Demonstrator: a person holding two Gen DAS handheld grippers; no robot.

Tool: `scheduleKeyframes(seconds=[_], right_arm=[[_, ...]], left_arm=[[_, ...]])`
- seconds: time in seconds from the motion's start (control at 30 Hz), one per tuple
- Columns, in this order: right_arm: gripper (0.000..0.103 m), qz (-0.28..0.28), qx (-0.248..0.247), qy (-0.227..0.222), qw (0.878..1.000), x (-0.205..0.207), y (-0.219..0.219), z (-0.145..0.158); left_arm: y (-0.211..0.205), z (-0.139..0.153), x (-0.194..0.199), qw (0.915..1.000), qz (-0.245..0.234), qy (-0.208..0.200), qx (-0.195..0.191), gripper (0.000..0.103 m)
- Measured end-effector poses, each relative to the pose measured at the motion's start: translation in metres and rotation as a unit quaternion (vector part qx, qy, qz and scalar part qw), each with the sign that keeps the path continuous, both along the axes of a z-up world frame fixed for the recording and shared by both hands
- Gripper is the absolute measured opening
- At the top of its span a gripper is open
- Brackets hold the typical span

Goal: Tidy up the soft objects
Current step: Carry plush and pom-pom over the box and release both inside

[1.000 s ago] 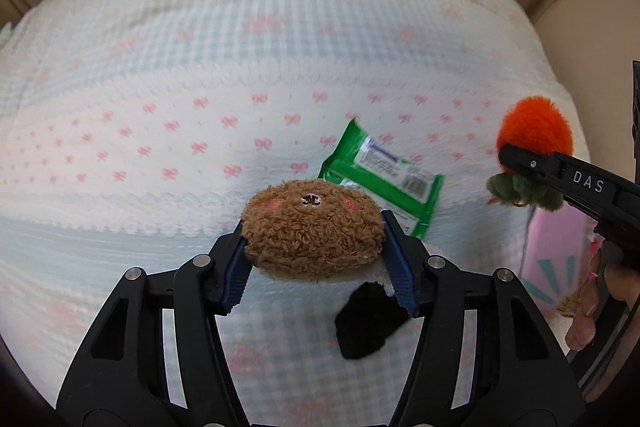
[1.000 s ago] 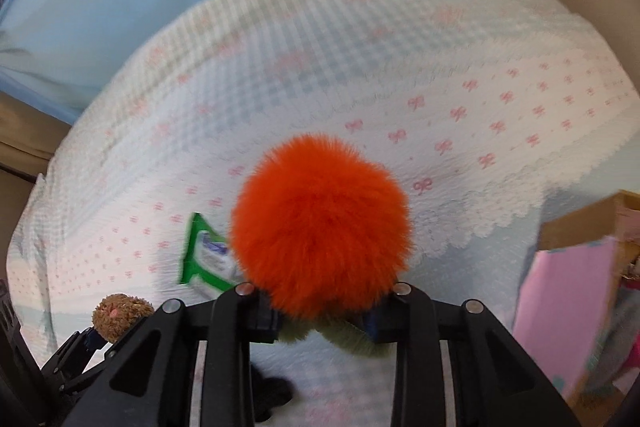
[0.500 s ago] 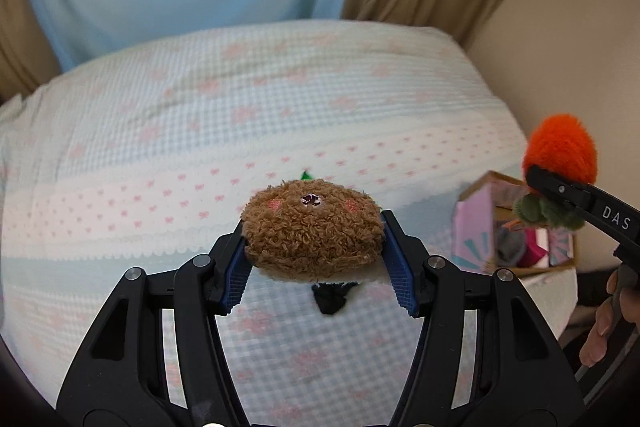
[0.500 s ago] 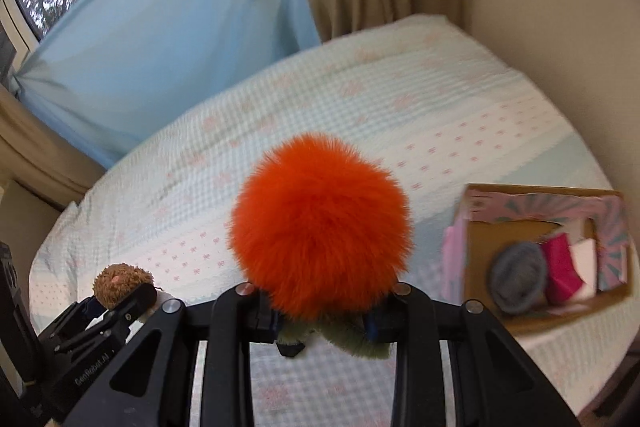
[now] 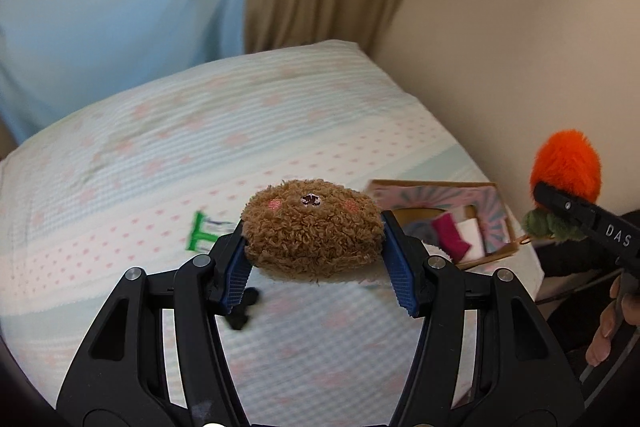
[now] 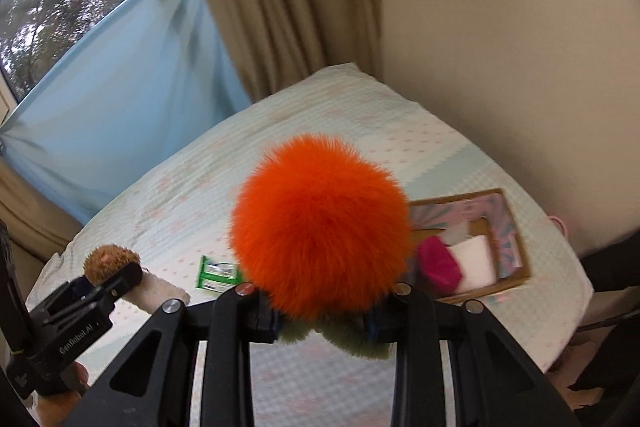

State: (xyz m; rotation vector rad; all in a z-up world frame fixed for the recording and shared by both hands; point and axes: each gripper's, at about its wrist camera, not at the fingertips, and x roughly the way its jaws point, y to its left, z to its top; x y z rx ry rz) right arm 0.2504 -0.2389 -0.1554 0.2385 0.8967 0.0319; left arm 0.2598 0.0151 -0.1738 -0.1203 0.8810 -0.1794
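Observation:
My left gripper is shut on a brown curly plush bear and holds it high above the bed; the bear also shows in the right wrist view. My right gripper is shut on a fluffy orange plush carrot with green leaves, also held above the bed; it shows at the right of the left wrist view. An open pink cardboard box with a magenta and a white soft item lies on the bed near its right edge, also in the right wrist view.
A green wipes packet and a small black item lie on the light checked bedspread. A beige wall and curtain stand behind the bed, a blue curtain at the left.
Both grippers have risen and pulled back from the bed with their toys still held. The bed now looks farther off and the pink box has come into full view.

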Motion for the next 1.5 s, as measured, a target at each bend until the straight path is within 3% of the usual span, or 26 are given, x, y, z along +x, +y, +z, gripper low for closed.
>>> scheduleKeyframes(seconds=[0.27, 0.57, 0.77, 1.03, 1.3, 1.37, 1.43, 1.47, 1.5], right_arm=[[0.027, -0.003, -0.021, 0.035, 0.999, 0.015, -0.096, -0.019], [0.027, 0.02, -0.025, 0.088, 0.996, 0.052, -0.161, -0.07], [0.027, 0.051, -0.023, 0.123, 0.991, 0.081, -0.178, -0.107], [0.028, 0.096, -0.042, 0.195, 0.975, 0.111, -0.171, -0.172], [0.028, 0.108, -0.034, 0.25, 0.962, 0.116, -0.17, -0.211], [0.028, 0.112, -0.035, 0.251, 0.961, 0.117, -0.169, -0.214], [0.028, 0.12, -0.038, 0.249, 0.96, 0.116, -0.166, -0.215], [0.031, 0.119, -0.037, 0.249, 0.96, 0.118, -0.167, -0.217], [0.042, 0.116, -0.033, 0.249, 0.961, 0.117, -0.168, -0.217]], left_arm=[[-0.114, -0.011, 0.029, 0.9989, -0.04, 0.026, -0.005, 0.056], [-0.197, -0.061, 0.072, 0.9961, -0.042, 0.077, 0.009, 0.056], [-0.223, -0.104, 0.105, 0.9936, -0.021, 0.109, 0.021, 0.056], [-0.24, -0.165, 0.151, 0.9857, 0.016, 0.166, 0.024, 0.056], [-0.248, -0.197, 0.168, 0.9773, 0.016, 0.207, 0.041, 0.056], [-0.247, -0.198, 0.17, 0.9765, 0.018, 0.213, 0.032, 0.061], [-0.247, -0.199, 0.172, 0.9757, 0.013, 0.217, 0.03, 0.082], [-0.247, -0.2, 0.173, 0.9749, 0.01, 0.221, 0.029, 0.088], [-0.247, -0.2, 0.174, 0.9741, 0.006, 0.225, 0.027, 0.098]])
